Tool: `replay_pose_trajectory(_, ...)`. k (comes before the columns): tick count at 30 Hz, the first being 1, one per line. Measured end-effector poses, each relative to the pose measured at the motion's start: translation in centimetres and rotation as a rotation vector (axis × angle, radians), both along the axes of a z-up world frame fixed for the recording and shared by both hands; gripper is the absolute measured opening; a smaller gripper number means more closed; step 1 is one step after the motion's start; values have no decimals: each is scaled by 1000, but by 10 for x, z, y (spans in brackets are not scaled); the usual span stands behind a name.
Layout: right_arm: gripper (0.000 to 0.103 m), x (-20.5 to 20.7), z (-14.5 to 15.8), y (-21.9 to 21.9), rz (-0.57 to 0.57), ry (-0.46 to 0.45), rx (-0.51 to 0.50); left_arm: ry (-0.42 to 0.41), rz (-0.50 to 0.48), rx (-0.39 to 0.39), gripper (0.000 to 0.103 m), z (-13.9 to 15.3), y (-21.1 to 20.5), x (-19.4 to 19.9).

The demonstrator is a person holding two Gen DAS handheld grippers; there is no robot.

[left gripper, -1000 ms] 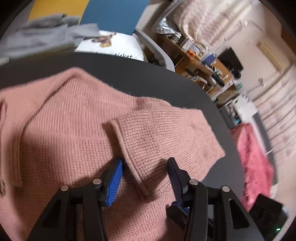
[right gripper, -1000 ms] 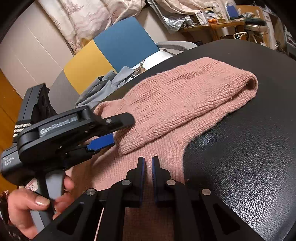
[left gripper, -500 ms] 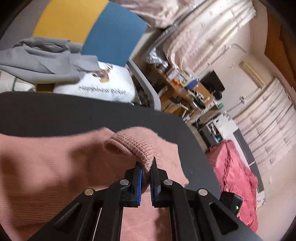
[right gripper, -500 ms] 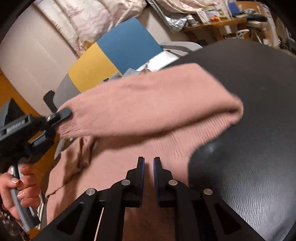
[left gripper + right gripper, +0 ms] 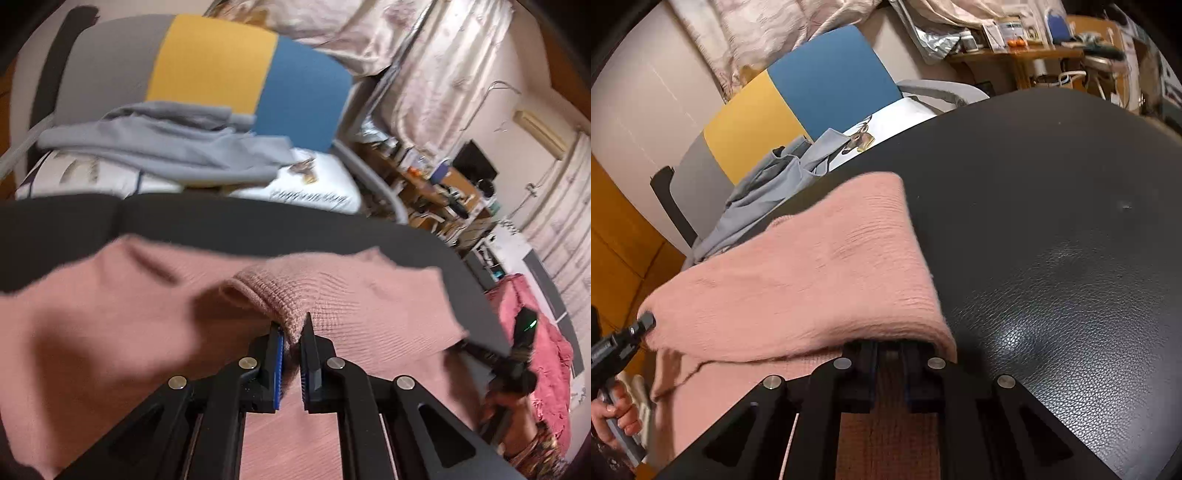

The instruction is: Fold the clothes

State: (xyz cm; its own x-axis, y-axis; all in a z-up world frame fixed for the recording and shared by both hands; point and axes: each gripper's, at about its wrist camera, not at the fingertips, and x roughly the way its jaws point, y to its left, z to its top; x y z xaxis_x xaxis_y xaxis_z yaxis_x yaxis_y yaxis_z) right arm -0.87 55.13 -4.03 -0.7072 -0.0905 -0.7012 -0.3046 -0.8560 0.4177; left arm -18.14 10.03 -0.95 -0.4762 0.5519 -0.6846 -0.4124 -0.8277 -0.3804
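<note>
1. A pink knitted sweater [image 5: 369,310] lies on the black leather-look desk [image 5: 1052,229], spread over the desk's near left part in the right wrist view, with bare black surface to its right and beyond it.
2. The left hand-held gripper [image 5: 291,332] is pinching a ribbed cuff or hem edge of the sweater; its jaws stand nearly together with the pink knit squeezed between the blue pads [image 5: 277,354].
3. That pinched edge is raised off the rest of the garment, so a folded layer of knit hangs over the flat layer below.
4. In the right wrist view the lifted layer drapes across the front of the right hand-held gripper [image 5: 889,349] and hides its fingertips. Its jaws are pressed almost together; whether they grip the sweater cannot be told, since the tips are covered.
5. At the left edge of the right wrist view the tip of the left hand-held gripper meets the far left corner of the lifted layer, and the person's hand [image 5: 617,413] grips its handle below.
6. Beyond the desk's far edge stands a chair [image 5: 236,70] with a grey, yellow and blue back. On it lie a grey garment [image 5: 166,147] and a white cushion [image 5: 325,188] printed with a deer.
7. At the right edge of the left wrist view a red fabric [image 5: 546,354] lies low beside the desk, and cluttered wooden shelves [image 5: 454,184] stand farther back.
</note>
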Motion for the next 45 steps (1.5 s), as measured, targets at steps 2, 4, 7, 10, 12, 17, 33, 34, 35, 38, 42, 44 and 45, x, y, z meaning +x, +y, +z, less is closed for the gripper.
replay_pose_trajectory(2, 10, -1, -1, 0, -2, -1, -1, -12, 3, -17, 6, -14, -4, 5)
replay_pose_trajectory(4, 10, -1, -1, 1, -3, 0, -7, -24, 5, -13, 6, -30, -7, 12)
replay_pose_trajectory(7, 10, 4, 1, 4, -15, 5, -15, -24, 32, 37, 10, -43, -11, 20)
replay_pose_trajectory(10, 10, 14, 6, 3, -19, -11, -32, -64, 76, 149, 11, -51, -21, 22)
replay_pose_trajectory(12, 14, 25, 11, -3, 26, -24, -70, -85, 77, 203, 11, -56, -28, 20)
replay_pose_trajectory(17, 25, 43, 47, -39, 168, 66, 71, -61, 96, 225, 11, -57, -32, 27)
replay_pose_trajectory(33, 22, -113, 8, -64, 209, -67, 369, -59, 165, 214, 7, -58, -39, 27)
replay_pose_trajectory(34, 21, -112, 11, -59, 179, -62, 365, -59, 166, 216, 7, -58, -39, 27)
replay_pose_trajectory(35, 20, -108, 16, -54, 123, -58, 371, -60, 166, 217, 7, -58, -39, 27)
replay_pose_trajectory(38, 23, -82, 31, -52, 74, -2, 309, -62, 167, 227, 7, -59, -42, 27)
replay_pose_trajectory(42, 23, -38, 34, -55, 106, 36, 239, -66, 168, 242, 7, -61, -45, 27)
replay_pose_trajectory(44, 22, -21, 15, -38, 54, -42, 238, -64, 168, 240, 7, -61, -45, 28)
replay_pose_trajectory(45, 19, -14, 7, -27, 22, -60, 210, -63, 169, 237, 7, -61, -44, 28)
